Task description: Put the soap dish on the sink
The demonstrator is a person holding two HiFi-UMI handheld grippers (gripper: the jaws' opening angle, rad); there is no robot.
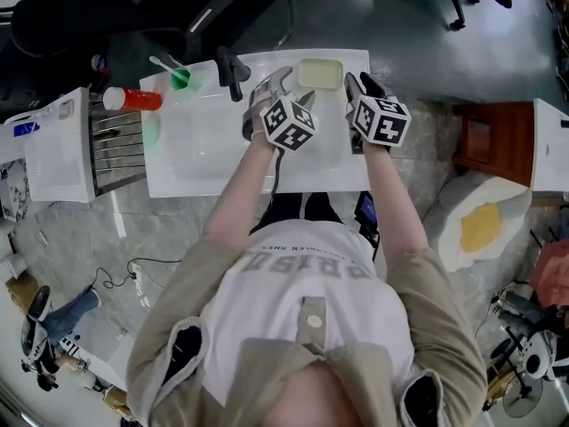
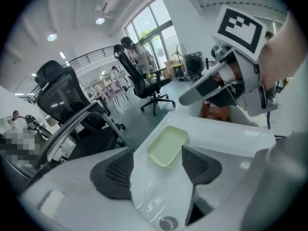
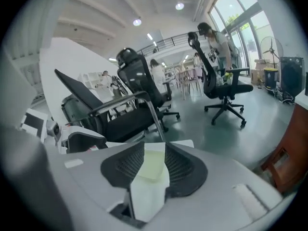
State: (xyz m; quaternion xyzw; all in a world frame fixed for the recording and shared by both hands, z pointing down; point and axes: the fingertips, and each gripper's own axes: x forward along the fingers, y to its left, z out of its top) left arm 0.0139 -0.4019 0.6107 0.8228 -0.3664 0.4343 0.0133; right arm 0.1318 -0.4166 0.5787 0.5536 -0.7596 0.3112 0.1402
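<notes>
A pale yellow-green soap dish (image 1: 321, 73) lies flat on the back right corner of the white sink (image 1: 204, 145). Both grippers hover over the basin just in front of it. My left gripper (image 1: 286, 92) is open with nothing between its fingers; in the left gripper view (image 2: 156, 170) the dish (image 2: 167, 146) lies beyond the tips. My right gripper (image 1: 363, 85) is to the right of the dish, its jaws a narrow gap apart. In the right gripper view (image 3: 155, 160) the dish (image 3: 150, 170) shows through that gap, lower down and untouched. The right gripper (image 2: 211, 88) also crosses the left gripper view.
A black tap (image 1: 233, 72) stands at the sink's back edge, with a green item (image 1: 180, 80) and a red-and-white bottle (image 1: 133, 99) to its left. A wire rack (image 1: 116, 140) and white box (image 1: 58, 145) lie left; a brown cabinet (image 1: 484, 136) right. Office chairs (image 3: 139, 100) stand behind.
</notes>
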